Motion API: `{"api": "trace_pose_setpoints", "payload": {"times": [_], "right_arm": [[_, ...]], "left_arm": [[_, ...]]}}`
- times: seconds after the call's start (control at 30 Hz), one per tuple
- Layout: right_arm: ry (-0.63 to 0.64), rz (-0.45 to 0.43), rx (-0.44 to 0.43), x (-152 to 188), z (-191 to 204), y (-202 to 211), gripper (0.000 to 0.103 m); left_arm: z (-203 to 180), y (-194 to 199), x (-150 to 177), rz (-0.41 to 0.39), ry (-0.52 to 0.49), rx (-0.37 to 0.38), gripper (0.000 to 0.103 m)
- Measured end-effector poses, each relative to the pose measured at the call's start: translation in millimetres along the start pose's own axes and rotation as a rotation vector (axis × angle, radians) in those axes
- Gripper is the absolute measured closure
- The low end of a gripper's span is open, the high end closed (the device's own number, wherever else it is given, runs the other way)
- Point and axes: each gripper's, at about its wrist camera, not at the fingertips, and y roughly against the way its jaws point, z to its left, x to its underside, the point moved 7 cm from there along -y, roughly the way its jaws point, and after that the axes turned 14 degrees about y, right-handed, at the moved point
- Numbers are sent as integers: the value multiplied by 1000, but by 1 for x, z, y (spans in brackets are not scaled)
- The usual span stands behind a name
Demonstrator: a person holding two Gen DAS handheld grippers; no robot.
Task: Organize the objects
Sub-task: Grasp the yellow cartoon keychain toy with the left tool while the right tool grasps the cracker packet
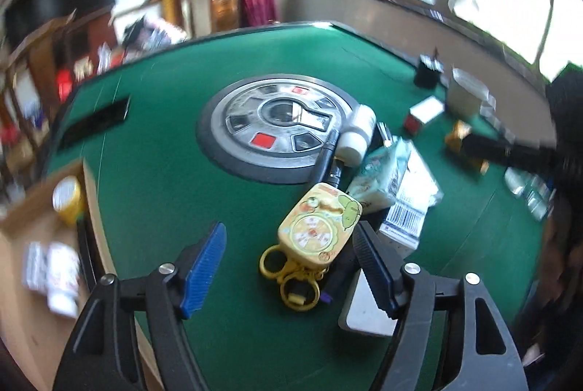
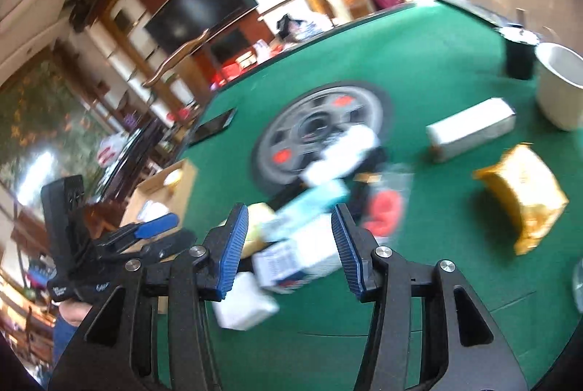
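Observation:
A pile of small objects lies on the green table (image 1: 164, 143). In the left wrist view a yellow cartoon tin (image 1: 319, 223) with yellow ring scissors (image 1: 288, 278) lies between my open left gripper's (image 1: 289, 245) fingers, just ahead of the tips. Behind it are a tissue pack (image 1: 379, 179), a barcode packet (image 1: 408, 208), a white bottle (image 1: 359, 136) and a black pen (image 1: 328, 154). My right gripper (image 2: 289, 241) is open and empty above the blurred pile, with a white box (image 2: 295, 259) between its fingers. The left gripper (image 2: 145, 234) shows at its left.
A cardboard box (image 1: 40, 227) at the left edge holds a yellow tape roll (image 1: 67, 194) and white packs. A round grey hub (image 1: 277, 125) sits mid-table. A white carton (image 2: 470, 128), gold pouch (image 2: 524, 198), white cup (image 2: 561, 85), black holder (image 2: 521, 55) and black phone (image 2: 213, 126) lie around.

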Motion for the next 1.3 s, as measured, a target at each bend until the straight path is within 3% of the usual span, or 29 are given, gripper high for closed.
{"api": "trace_pose_setpoints", "payload": {"times": [0.2,0.33,0.43,0.47,0.5,0.73,0.8,0.9,0.97,1.13,1.3], "right_arm": [[-74,-42,12,12,-51,16,55],[-112,-83,4,8,-71,27,56],[-143,-111,-1,8,-79,34,55],[-152,-112,-8,9,-80,34,55],[-160,-114,-7,10,-81,35,55],[-201,-148,51,7,-100,47,55],[-191,-124,108,9,-110,52,56],[-156,-95,217,8,-124,64,56],[-120,-61,278,7,-131,67,41],[-49,97,334,8,-137,42,41],[107,209,518,7,-138,25,41]], "left_arm": [[-19,-26,12,65,-222,-77,29],[-24,-39,10,80,-230,-69,27],[-26,-47,3,90,-184,-24,29],[-25,-49,0,88,-152,-7,46],[-22,-51,-1,98,-121,-6,56],[18,-29,10,74,141,-79,56],[39,-11,24,54,251,-129,56],[58,6,39,18,323,-178,56],[64,10,46,14,347,-199,56],[60,0,48,22,336,-209,56],[59,-6,50,7,306,-257,56]]}}
